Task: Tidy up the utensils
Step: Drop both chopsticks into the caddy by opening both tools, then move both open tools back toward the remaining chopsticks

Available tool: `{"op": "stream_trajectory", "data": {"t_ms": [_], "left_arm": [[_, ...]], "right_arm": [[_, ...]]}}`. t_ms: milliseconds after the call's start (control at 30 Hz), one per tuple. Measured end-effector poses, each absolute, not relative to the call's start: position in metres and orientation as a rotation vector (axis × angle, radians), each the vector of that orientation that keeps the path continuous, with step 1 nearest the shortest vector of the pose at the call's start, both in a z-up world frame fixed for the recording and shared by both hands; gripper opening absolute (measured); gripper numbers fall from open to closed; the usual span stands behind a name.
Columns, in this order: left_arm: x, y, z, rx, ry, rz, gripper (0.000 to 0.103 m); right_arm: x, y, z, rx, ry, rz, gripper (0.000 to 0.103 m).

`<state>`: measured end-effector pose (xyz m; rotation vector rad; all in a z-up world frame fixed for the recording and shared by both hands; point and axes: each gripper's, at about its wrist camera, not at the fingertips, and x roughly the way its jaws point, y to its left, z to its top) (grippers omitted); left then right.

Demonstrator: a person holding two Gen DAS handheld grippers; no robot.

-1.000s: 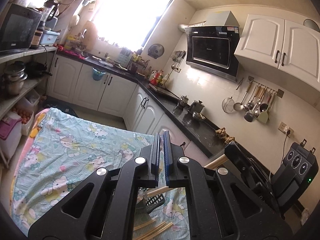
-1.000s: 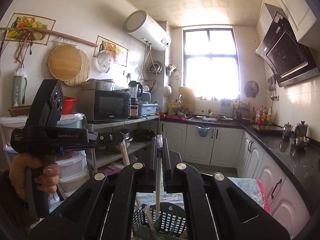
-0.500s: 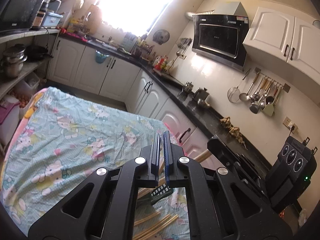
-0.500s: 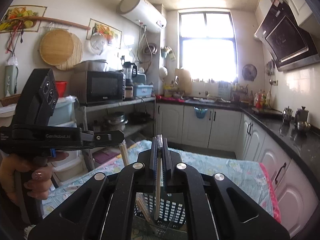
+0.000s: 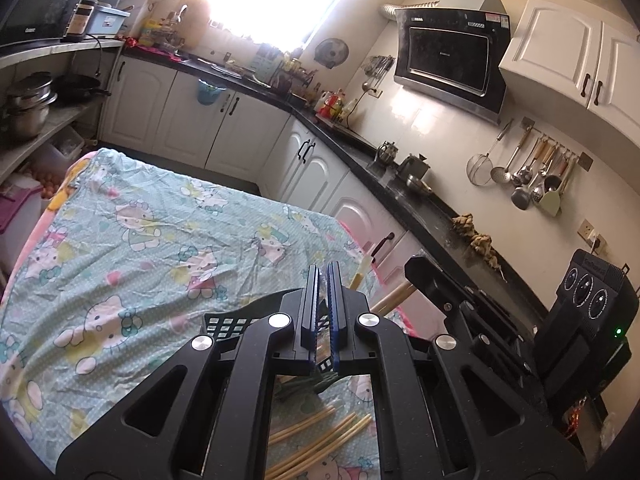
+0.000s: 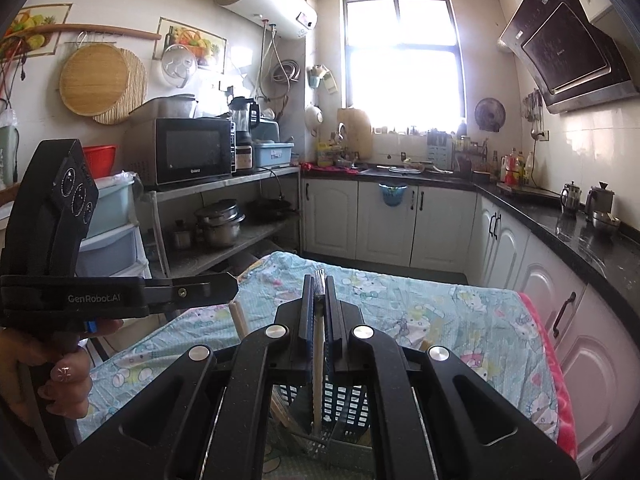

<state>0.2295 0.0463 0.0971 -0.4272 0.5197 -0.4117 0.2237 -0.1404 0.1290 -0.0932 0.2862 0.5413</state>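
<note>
Kitchen: white cabinets, black countertop [image 5: 404,196] along the wall, bright window [image 6: 402,54] at the far end. Work surface is a table under a light blue cartoon-print cloth [image 5: 132,240].

Right tool [image 6: 319,312]: blue pads together, clamped on a pale wooden utensil handle [image 6: 317,364]. The handle stands upright between the pads and runs down into a dark slotted utensil basket [image 6: 344,404] on the cloth just below the tool. The utensil's metal top end shows just above the pads; too small to tell what kind it is.

Left tool [image 5: 323,312]: pads together, clamped on a thin utensil [image 5: 323,344], only a sliver visible between them. From the right wrist view a light wooden stick [image 6: 239,318] hangs from the left tool's tip [image 6: 224,286], angled down toward the basket. Hand [image 6: 60,376] wrapped around that tool's grip at the left edge.

From the left wrist view the basket rim [image 5: 232,320] sits right below the fingers, partly hidden by the tool body. Several wooden chopsticks [image 5: 320,436] lie loose on the cloth, near the basket, on the side closer to the camera. The right tool's body [image 5: 584,320] is at the right edge, with a wooden handle [image 5: 394,298] showing between the two tools.
</note>
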Motion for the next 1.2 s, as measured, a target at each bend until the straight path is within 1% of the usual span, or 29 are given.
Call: {"op": "stream_trajectory", "data": {"t_ms": [100, 133, 167, 200, 233, 267, 300, 333, 367, 433, 500, 533, 600, 633, 700, 733, 767, 800, 833, 900, 967, 1067, 1200], "left_arm": [[0.229, 0.048, 0.095, -0.428, 0.522, -0.406, 0.002], [0.228, 0.048, 0.094, -0.428, 0.52, -0.403, 0.003], [0.226, 0.049, 0.094, -0.427, 0.517, -0.399, 0.009], [0.224, 0.05, 0.094, -0.425, 0.511, -0.395, 0.016], [0.223, 0.05, 0.094, -0.424, 0.508, -0.394, 0.018], [0.221, 0.051, 0.094, -0.423, 0.505, -0.392, 0.022], [0.219, 0.052, 0.095, -0.42, 0.5, -0.388, 0.024], [0.216, 0.052, 0.096, -0.416, 0.495, -0.384, 0.025], [0.213, 0.053, 0.097, -0.41, 0.489, -0.377, 0.029], [0.208, 0.056, 0.099, -0.403, 0.477, -0.366, 0.034], [0.202, 0.059, 0.101, -0.398, 0.466, -0.357, 0.042], [0.199, 0.06, 0.101, -0.395, 0.462, -0.35, 0.043], [0.194, 0.062, 0.102, -0.389, 0.457, -0.336, 0.052], [0.191, 0.064, 0.101, -0.388, 0.455, -0.33, 0.055], [0.186, 0.067, 0.099, -0.393, 0.452, -0.322, 0.065], [0.183, 0.069, 0.098, -0.397, 0.452, -0.318, 0.068], [0.182, 0.071, 0.097, -0.4, 0.453, -0.315, 0.074], [0.179, 0.073, 0.095, -0.403, 0.453, -0.31, 0.078], [0.177, 0.074, 0.094, -0.407, 0.455, -0.305, 0.079], [0.173, 0.077, 0.091, -0.411, 0.459, -0.294, 0.084], [0.169, 0.078, 0.088, -0.412, 0.462, -0.285, 0.087], [0.162, 0.079, 0.085, -0.414, 0.467, -0.278, 0.091], [0.156, 0.078, 0.081, -0.408, 0.48, -0.269, 0.092]], "right_arm": [[0.224, -0.143, 0.126, -0.094, 0.299, 0.533, 0.005], [0.224, -0.144, 0.125, -0.094, 0.303, 0.53, 0.005], [0.224, -0.145, 0.124, -0.091, 0.309, 0.526, 0.006], [0.225, -0.147, 0.123, -0.088, 0.313, 0.521, 0.01], [0.224, -0.149, 0.123, -0.085, 0.315, 0.517, 0.018], [0.224, -0.151, 0.123, -0.082, 0.314, 0.515, 0.021], [0.223, -0.152, 0.122, -0.082, 0.312, 0.514, 0.024], [0.222, -0.154, 0.122, -0.084, 0.312, 0.512, 0.024], [0.22, -0.155, 0.122, -0.086, 0.312, 0.509, 0.025], [0.217, -0.159, 0.123, -0.087, 0.307, 0.505, 0.032], [0.212, -0.163, 0.123, -0.09, 0.303, 0.505, 0.035], [0.211, -0.164, 0.123, -0.091, 0.303, 0.503, 0.037], [0.206, -0.168, 0.123, -0.093, 0.302, 0.503, 0.04], [0.204, -0.169, 0.122, -0.094, 0.301, 0.502, 0.042], [0.199, -0.172, 0.121, -0.1, 0.3, 0.499, 0.044], [0.197, -0.173, 0.121, -0.102, 0.301, 0.498, 0.046], [0.194, -0.175, 0.12, -0.104, 0.3, 0.497, 0.046], [0.192, -0.176, 0.12, -0.105, 0.3, 0.497, 0.048], [0.189, -0.178, 0.12, -0.108, 0.297, 0.495, 0.049], [0.184, -0.179, 0.119, -0.109, 0.295, 0.494, 0.052], [0.179, -0.182, 0.118, -0.113, 0.293, 0.495, 0.053], [0.171, -0.183, 0.117, -0.123, 0.286, 0.494, 0.057], [0.16, -0.182, 0.113, -0.141, 0.286, 0.499, 0.06]]}}
